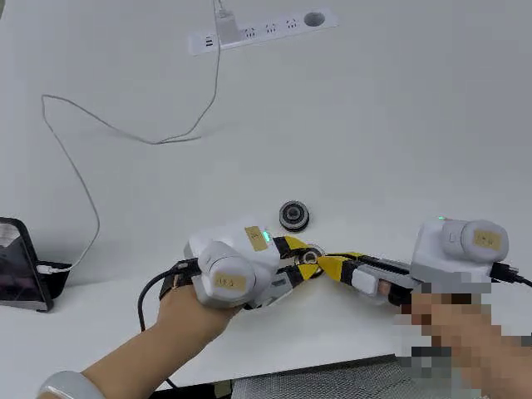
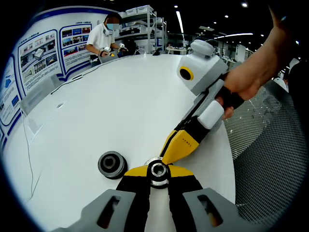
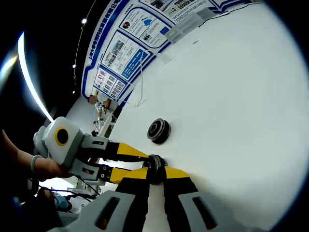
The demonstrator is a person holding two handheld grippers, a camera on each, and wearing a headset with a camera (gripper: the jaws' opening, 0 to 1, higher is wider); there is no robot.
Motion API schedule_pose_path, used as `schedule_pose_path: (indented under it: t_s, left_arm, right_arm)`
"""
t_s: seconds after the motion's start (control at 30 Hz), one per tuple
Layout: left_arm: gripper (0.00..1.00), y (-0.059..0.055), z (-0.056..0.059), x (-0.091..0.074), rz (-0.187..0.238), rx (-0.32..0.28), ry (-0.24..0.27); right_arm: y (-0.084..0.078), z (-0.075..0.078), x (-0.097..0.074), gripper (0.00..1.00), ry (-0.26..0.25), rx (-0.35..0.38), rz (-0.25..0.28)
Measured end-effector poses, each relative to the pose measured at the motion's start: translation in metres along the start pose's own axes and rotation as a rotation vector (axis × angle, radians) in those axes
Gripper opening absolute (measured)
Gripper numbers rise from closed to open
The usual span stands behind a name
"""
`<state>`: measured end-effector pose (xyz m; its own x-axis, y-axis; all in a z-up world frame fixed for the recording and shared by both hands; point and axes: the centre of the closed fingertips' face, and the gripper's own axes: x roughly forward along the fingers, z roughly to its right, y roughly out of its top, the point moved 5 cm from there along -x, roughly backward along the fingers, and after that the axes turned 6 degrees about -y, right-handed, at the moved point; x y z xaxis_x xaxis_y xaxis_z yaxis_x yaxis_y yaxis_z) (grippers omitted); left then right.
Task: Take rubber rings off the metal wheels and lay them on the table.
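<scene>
Phone (image 1: 18, 264): stood at the far left of the table (image 1: 374, 125). Left gripper (image 1: 302, 253): jaws are closed narrowly on a wheel (image 1: 310, 257) near the table's front edge. Second wheel (image 1: 293, 215): laid on the table just behind the held one. Right gripper (image 1: 322, 263): jaws are clamped on the same wheel from the opposite side.
</scene>
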<state>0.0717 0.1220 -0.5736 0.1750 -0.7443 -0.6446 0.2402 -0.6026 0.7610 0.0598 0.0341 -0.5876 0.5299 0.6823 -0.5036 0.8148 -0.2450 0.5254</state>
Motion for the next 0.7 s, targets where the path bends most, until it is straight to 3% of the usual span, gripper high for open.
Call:
schedule_pose_path:
  t_s: [0.7]
  left_arm:
    - [0.13,0.0012,0.0016,-0.0003,0.005,-0.008,0.002]
  right_arm:
    - [0.0021,-0.0012,0.0,0.17,0.006,-0.01,0.02]
